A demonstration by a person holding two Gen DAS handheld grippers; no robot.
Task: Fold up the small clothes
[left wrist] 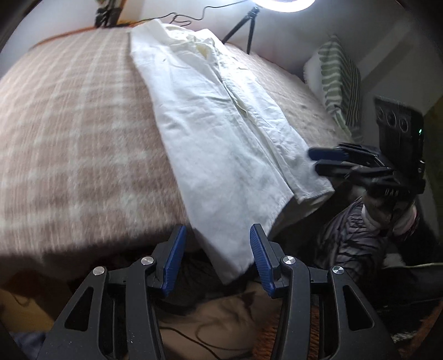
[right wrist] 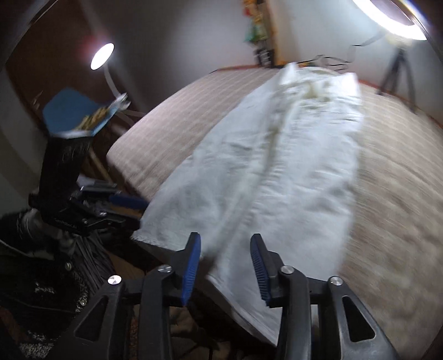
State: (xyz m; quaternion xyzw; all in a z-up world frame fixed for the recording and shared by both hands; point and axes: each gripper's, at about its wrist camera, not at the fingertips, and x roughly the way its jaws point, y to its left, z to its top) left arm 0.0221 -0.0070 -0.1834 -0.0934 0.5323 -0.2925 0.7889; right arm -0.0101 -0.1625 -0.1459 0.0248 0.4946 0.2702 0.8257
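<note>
A white garment (left wrist: 210, 133), folded into a long strip, lies across a pink plaid blanket (left wrist: 72, 133) on a bed, and its near hem hangs over the bed's edge. My left gripper (left wrist: 217, 243) is open, with the hem's left corner between its blue pads but not pressed by them. At the hem's right corner, my right gripper (left wrist: 321, 160) shows from the side. In the right wrist view the right gripper (right wrist: 225, 257) is open over the garment (right wrist: 290, 166) near its hem. The left gripper (right wrist: 130, 206) sits at the cloth's left corner.
A ring light (left wrist: 288, 4) on a black tripod (left wrist: 246, 25) stands behind the bed. A green striped pillow (left wrist: 337, 80) lies at the right. A round lamp (right wrist: 102, 55) and a blue object (right wrist: 74, 113) stand left of the bed. Dark clothes (left wrist: 354, 238) lie below the bed's edge.
</note>
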